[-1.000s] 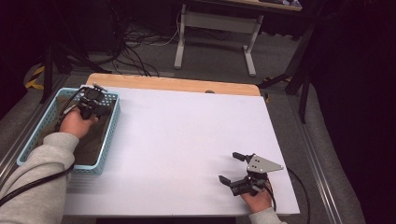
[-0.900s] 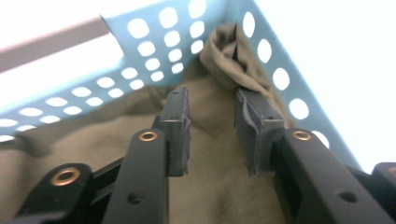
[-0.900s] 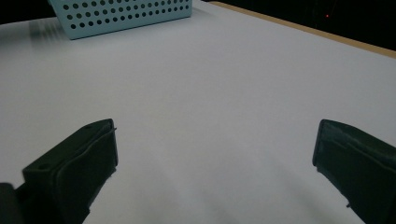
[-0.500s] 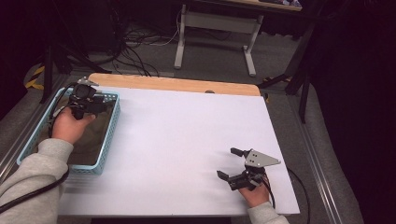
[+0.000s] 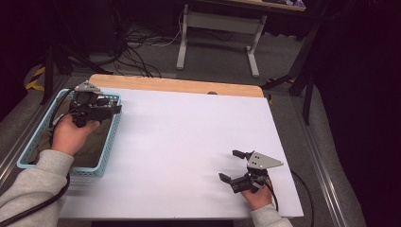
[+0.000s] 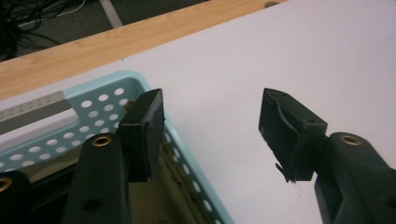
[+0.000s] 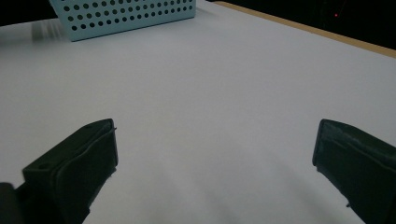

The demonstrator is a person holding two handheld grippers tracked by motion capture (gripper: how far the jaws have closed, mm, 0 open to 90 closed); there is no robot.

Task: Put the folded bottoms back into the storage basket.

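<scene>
left gripper (image 5: 111,109) gapes over basket (image 5: 108,146) rim — right gripper (image 5: 234,165) low.

The left gripper (image 5: 94,105) was held up at the left side of the high view, in the person's left hand (image 5: 71,135), with a grey sleeve (image 5: 33,189) covering the forearm that came in from the bottom left corner. Its two black fingers (image 6: 142,130) were spread apart with nothing between them, as the left gripper view showed. The right gripper (image 5: 239,168) stayed low near the bottom right, gripped by the right hand (image 5: 257,196), and its grey three-cornered plate (image 5: 262,161) was on top. Its fingers (image 7: 79,163) stood wide apart and pointed to the left, also holding nothing.
</scene>
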